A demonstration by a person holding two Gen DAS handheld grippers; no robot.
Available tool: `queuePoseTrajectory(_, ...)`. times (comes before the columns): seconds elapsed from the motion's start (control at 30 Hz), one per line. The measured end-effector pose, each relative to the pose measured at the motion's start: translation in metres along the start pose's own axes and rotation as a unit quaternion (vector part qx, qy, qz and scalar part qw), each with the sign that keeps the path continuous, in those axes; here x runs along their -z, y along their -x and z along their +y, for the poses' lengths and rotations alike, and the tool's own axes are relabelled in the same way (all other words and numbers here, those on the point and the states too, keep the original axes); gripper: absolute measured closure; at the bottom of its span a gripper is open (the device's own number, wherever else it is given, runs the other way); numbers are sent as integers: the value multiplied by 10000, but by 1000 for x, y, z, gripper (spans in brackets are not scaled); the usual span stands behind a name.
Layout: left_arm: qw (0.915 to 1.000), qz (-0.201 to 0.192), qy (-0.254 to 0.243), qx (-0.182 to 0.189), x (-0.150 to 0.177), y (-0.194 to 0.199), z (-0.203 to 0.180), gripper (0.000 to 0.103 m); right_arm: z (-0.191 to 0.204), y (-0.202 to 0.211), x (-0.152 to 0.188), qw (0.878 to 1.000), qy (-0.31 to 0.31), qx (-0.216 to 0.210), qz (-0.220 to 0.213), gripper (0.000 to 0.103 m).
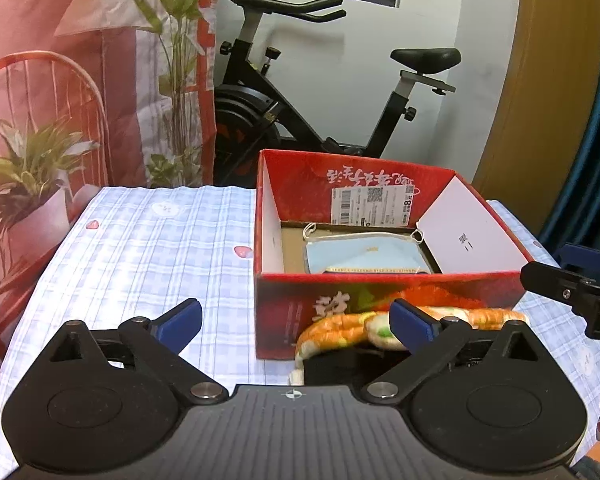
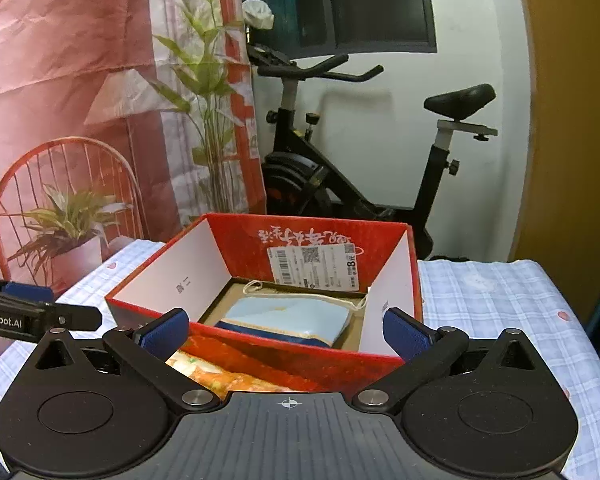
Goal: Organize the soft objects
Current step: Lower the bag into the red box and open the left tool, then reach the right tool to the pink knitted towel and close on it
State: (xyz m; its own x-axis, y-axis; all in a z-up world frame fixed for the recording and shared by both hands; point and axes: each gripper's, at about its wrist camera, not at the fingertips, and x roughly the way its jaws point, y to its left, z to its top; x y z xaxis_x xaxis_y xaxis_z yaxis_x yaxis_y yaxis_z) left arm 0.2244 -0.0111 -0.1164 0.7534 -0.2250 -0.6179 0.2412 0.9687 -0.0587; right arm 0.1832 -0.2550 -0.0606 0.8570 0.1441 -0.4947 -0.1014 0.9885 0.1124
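Box: the red cardboard box with white inside walls point(image 1: 384, 288) is sitting on the table with the blue and white checked cloth point(image 1: 140, 248), toward the far right side of it. Its top is open, so soft things can be dropped in from above.

Thing already inside: a light blue folded cloth pouch with a cream string point(image 1: 362, 254) is lying flat on the box floor, near the back wall with the white label. It looks put away, since it is resting low and neat.

Thing still outside: an orange, white and green soft cloth point(image 1: 342, 330) is lying on the table, pressed against the near wall of the box. My guess is that it is waiting to go in next. In the right wrist view it is showing just under the near box wall point(image 2: 204, 372).

Left gripper: the left gripper point(image 1: 296, 324) is open wide and is holding nothing. Its right finger is sitting just above the orange cloth, maybe lining up to grab it.

Right gripper: the right gripper point(image 2: 286, 334) is open wide too, with nothing in it. It is pointing at the box from the near edge, with the near box wall between its fingers.

Far away: a black exercise bike point(image 1: 300, 100) is standing behind the table.
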Motion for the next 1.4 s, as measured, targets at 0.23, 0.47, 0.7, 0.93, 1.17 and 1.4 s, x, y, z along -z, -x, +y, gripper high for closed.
queuePoseTrajectory(0.23,9999,-111,54,30,16,12,-2,0,9,10,16,9999,-99,6,-21,0)
queuePoseTrajectory(0.47,9999,-144,14,-19,32,19,-7,0,15,21,40,9994,-230,-229,-147,0)
queuePoseTrajectory(0.7,9998,-131,138,-51,49,25,-4,0,27,36,68,9995,70,-158,-250,0)
queuePoseTrajectory(0.93,9994,60,324,67,72,25,-3,0,23,39,94,9991,-133,-405,89,0)
queuePoseTrajectory(1.17,9987,216,347,299,84,19,-5,3,22,36,108,9987,-307,-228,340,0)
queuePoseTrajectory(1.4,9953,582,578,523,103,5,1,17,28,32,128,9964,-161,-278,779,1)
